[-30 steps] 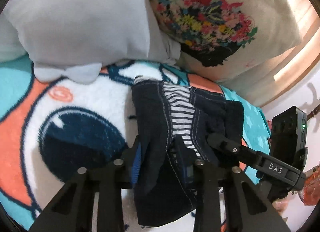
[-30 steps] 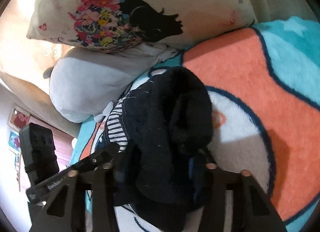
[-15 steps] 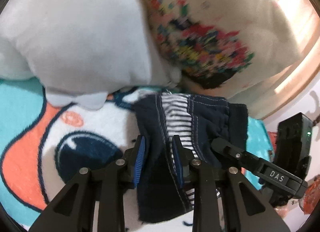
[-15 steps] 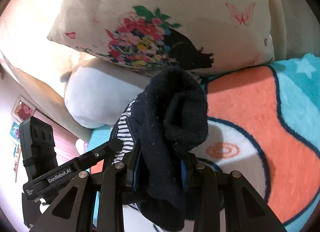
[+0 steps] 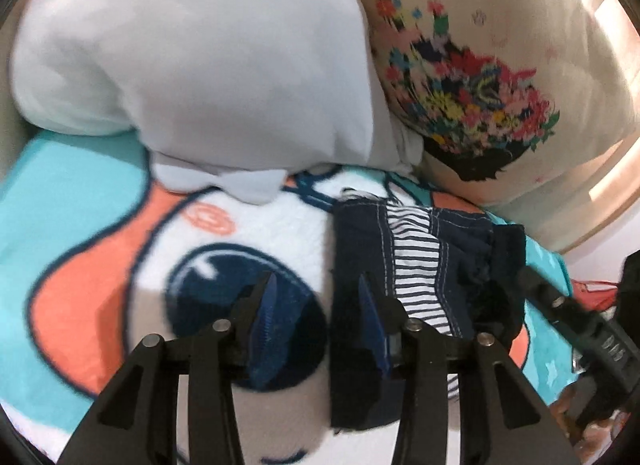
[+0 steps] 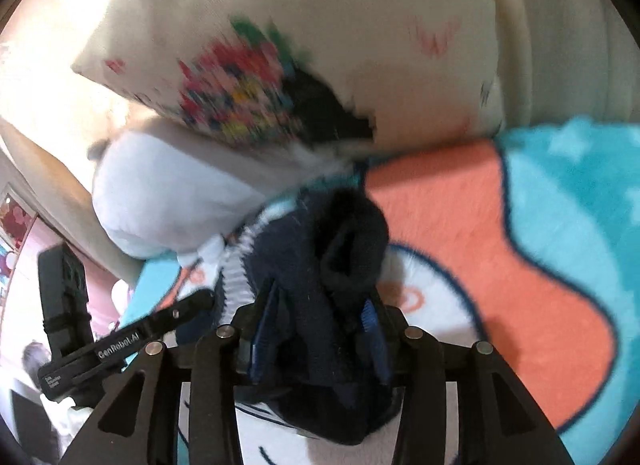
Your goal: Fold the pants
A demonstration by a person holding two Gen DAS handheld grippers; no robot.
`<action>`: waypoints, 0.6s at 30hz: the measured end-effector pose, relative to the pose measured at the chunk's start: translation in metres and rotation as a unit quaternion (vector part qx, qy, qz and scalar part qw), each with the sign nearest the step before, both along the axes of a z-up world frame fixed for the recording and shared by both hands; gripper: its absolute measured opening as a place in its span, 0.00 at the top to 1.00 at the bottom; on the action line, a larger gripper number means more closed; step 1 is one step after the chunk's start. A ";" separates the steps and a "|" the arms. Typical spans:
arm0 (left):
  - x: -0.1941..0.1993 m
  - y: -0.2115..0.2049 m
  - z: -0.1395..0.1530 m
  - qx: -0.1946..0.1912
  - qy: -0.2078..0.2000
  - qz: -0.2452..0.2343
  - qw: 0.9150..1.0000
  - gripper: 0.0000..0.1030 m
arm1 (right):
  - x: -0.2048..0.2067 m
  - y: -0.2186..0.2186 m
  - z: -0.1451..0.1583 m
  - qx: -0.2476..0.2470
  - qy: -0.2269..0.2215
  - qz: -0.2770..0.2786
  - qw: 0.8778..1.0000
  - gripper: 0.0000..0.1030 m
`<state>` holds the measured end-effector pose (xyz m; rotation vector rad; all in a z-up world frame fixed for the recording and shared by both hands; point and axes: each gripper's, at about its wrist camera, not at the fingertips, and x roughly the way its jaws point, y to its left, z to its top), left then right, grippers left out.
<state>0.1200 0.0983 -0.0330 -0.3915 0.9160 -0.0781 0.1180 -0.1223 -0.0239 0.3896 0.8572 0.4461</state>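
Observation:
The dark navy pants (image 5: 424, 265), folded into a small bundle with a striped lining showing, lie on the cartoon-print blanket (image 5: 100, 249). My left gripper (image 5: 316, 305) is open, its jaws apart; the right finger rests against the bundle's left edge and nothing lies between the pads. My right gripper (image 6: 320, 305) has its jaws apart around the bundle's dark thick fold (image 6: 344, 249), which sits between the blue pads without being squeezed. The right gripper's body (image 5: 576, 329) shows at the right of the left wrist view; the left gripper's body (image 6: 120, 345) at the left of the right wrist view.
A grey-white pillow (image 5: 208, 65) and a cream pillow with a flower print (image 5: 480, 77) stand close behind the bundle. The blanket (image 6: 500, 233) spreads orange and turquoise to the right. A room wall with pictures shows far left in the right wrist view.
Both grippers were shut on the pants and carried the bundle toward the pillows. Now both have opened, and the left gripper has shifted left, off the bundle.

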 end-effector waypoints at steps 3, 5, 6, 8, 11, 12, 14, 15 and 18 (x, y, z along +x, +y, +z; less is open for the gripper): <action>-0.013 0.003 0.003 0.005 -0.005 0.010 1.000 0.60 | -0.004 0.004 0.020 0.001 -0.030 -0.010 0.999 0.51; -0.015 0.000 -0.004 0.011 0.005 0.007 1.000 0.60 | 0.000 0.008 0.025 0.015 -0.033 0.001 0.999 0.45; -0.012 -0.004 -0.010 0.018 0.013 0.005 1.000 0.60 | 0.004 0.011 0.024 0.025 -0.029 0.010 0.999 0.44; -0.009 -0.007 -0.021 0.019 0.027 0.004 0.999 0.60 | 0.014 0.017 0.017 0.043 -0.013 0.025 0.999 0.43; -0.008 -0.009 -0.025 0.016 0.027 0.002 1.000 0.60 | 0.027 0.022 -0.005 0.036 0.020 0.019 0.999 0.43; -0.011 -0.010 -0.022 0.018 0.020 -0.001 1.000 0.60 | 0.030 0.022 -0.013 0.034 0.035 0.017 0.999 0.41; -0.017 -0.009 -0.018 0.023 0.012 -0.003 1.000 0.59 | 0.034 0.018 -0.029 0.032 0.064 0.012 0.997 0.41; -0.022 -0.009 -0.015 0.027 0.006 -0.001 1.000 0.58 | 0.035 0.017 -0.035 0.036 0.074 0.011 0.997 0.41; -0.030 -0.011 -0.008 0.031 -0.008 0.004 0.999 0.56 | 0.030 0.011 -0.036 0.048 0.072 0.008 0.996 0.41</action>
